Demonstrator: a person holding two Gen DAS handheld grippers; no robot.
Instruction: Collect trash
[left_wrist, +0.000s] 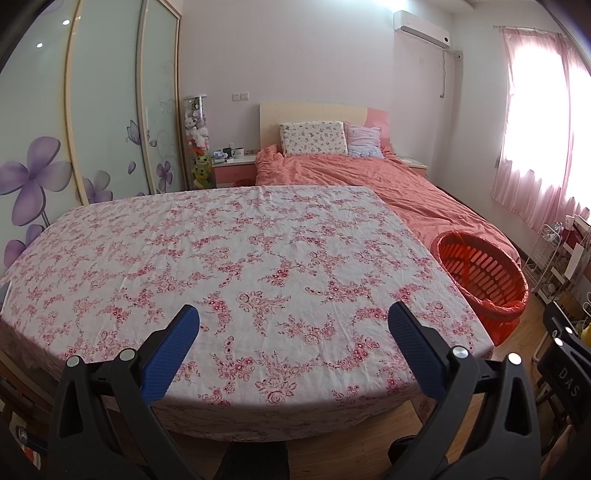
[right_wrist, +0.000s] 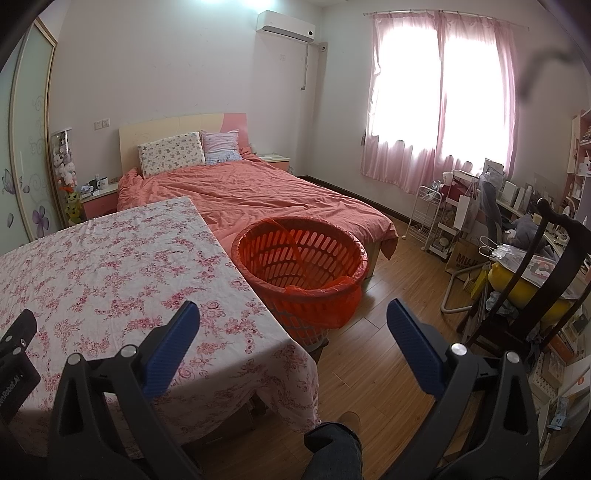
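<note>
A table with a pink floral cloth (left_wrist: 240, 266) fills the left wrist view; no trash shows on it. It also shows in the right wrist view (right_wrist: 110, 266). An orange basket lined with an orange bag (right_wrist: 301, 258) stands on the floor at the table's right side, also in the left wrist view (left_wrist: 480, 273). My left gripper (left_wrist: 293, 321) is open and empty above the table's near edge. My right gripper (right_wrist: 293, 317) is open and empty above the table's right corner, near the basket.
A bed with a salmon cover (right_wrist: 258, 192) lies behind the table. A dark wooden chair (right_wrist: 546, 266) with a yellow object, a white wire rack (right_wrist: 428, 218) and a cluttered desk stand at the right. Wardrobe doors (left_wrist: 103, 110) line the left wall.
</note>
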